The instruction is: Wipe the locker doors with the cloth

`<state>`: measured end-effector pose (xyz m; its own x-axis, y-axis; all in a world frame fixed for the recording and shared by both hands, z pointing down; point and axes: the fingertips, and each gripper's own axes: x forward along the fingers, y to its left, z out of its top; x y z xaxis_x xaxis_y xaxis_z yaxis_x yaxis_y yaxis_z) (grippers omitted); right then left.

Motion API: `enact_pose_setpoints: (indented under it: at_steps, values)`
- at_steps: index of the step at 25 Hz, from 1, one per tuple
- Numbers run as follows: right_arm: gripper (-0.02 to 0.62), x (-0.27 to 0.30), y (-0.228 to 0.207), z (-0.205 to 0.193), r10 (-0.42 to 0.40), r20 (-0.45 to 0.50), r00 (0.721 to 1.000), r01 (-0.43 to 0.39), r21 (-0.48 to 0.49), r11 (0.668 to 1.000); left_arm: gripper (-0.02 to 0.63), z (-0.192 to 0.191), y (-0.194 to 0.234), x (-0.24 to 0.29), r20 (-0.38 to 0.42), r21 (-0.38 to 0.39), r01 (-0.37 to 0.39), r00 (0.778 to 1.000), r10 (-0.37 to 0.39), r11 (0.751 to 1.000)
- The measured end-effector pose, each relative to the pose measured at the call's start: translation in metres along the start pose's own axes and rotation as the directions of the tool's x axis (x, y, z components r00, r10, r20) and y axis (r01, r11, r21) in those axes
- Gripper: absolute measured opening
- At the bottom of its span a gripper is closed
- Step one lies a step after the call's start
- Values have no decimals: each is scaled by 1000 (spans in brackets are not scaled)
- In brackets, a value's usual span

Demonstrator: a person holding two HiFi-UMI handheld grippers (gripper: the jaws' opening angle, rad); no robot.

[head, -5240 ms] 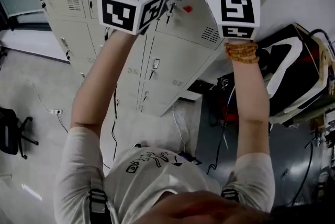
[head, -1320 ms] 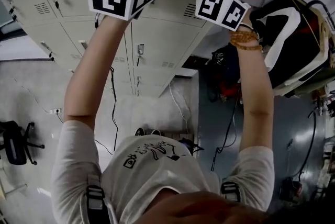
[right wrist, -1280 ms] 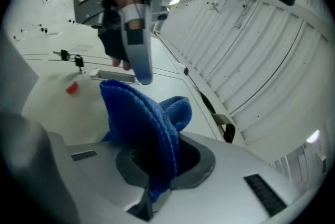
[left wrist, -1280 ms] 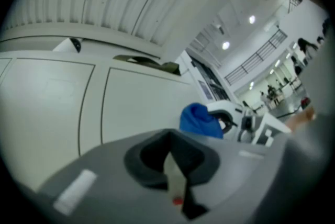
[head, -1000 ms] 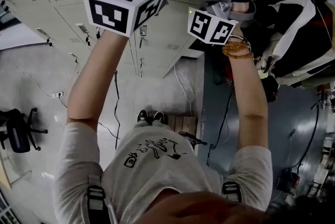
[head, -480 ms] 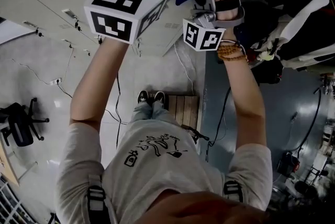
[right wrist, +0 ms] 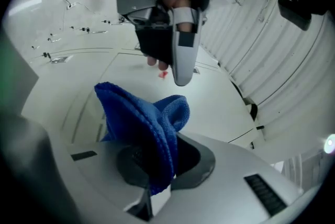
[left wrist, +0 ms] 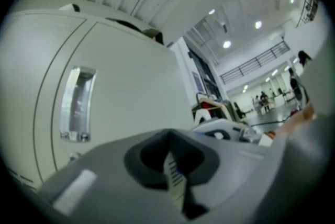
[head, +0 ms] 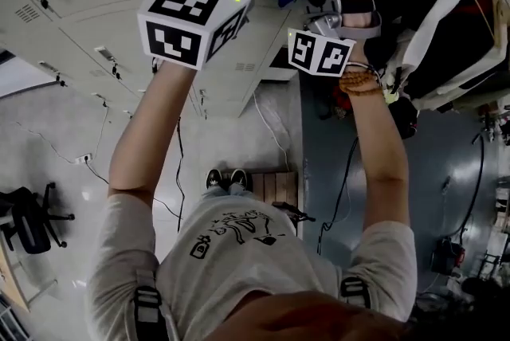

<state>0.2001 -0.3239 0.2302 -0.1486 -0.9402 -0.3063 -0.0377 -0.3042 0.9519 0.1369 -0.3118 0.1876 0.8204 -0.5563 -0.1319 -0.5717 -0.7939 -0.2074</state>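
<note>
my right gripper (right wrist: 155, 186) has its fingers clenched on the blue cloth (right wrist: 141, 118), bunched before the locker doors (right wrist: 209, 102); contact with the panel not confirmed. my left gripper (left wrist: 175, 183) fingers closed, empty. judged mid-wipe: next, press cloth flat and sweep.

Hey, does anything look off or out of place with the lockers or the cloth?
Nothing stands out. The blue cloth is bunched but pinched in the right gripper, the left gripper is shut on nothing, and the locker doors in view are closed, with no visible damage.
</note>
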Motion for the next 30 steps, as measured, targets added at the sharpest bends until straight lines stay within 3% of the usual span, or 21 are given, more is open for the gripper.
enact_pose_setpoints:
  at_steps: [8, 13, 17, 23, 26, 30]
  values:
    - [29, 56, -158, 14, -197, 32, 980, 197, -12, 980, 2, 81, 28, -9, 84, 92, -44, 996, 37, 995]
    - [29, 79, -246, 11, -258, 1, 966, 257, 98, 961, 2, 119, 45, -17, 121, 123, -74, 991, 59, 990]
    - [29, 90, -283, 8, -276, -14, 961, 275, 147, 950, 2, 136, 56, -24, 146, 124, -95, 986, 76, 988]
    - [29, 92, -271, 18, -312, -14, 950, 311, 149, 939, 2, 128, 73, -33, 136, 107, -118, 985, 103, 987]
    - [29, 85, -229, 41, -291, 23, 957, 287, 98, 953, 2, 110, 77, -40, 121, 95, -130, 986, 118, 987]
    - [29, 74, -146, 74, -214, 91, 973, 203, 118, 972, 2, 79, 84, -54, 83, 81, -148, 986, 142, 986]
